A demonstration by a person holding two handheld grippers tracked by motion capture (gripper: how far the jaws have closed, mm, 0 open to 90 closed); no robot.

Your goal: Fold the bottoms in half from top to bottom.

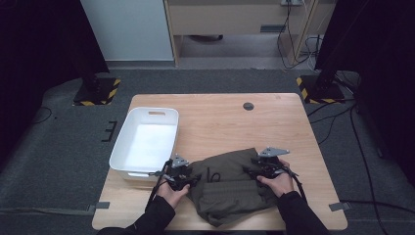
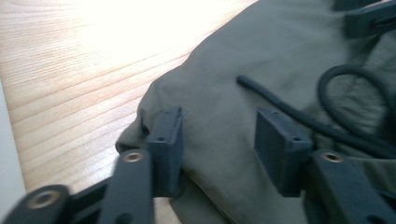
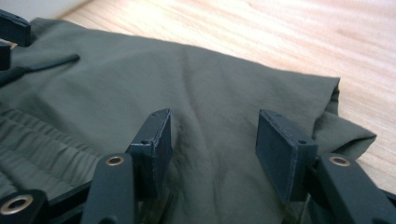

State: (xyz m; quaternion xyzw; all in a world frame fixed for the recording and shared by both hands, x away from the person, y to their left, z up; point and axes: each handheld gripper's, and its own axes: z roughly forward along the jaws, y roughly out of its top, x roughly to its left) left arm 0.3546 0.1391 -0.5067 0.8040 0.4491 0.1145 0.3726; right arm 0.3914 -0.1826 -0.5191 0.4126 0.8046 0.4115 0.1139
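On the table, both claws, left and right, released over olive garment; shallow pinch risks fabric slipping.

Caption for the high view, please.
Both grippers, left and right, rest open-jawed on folded olive shorts beside a white bin.

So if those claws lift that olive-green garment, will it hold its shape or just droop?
Most likely droop: the olive-green garment lies in soft folds and wrinkles on the table, so it looks floppy. It seems thin, so probably light for its size. Pushed, it would likely bunch up rather than slide whole. Its black drawcord may dangle when lifted.
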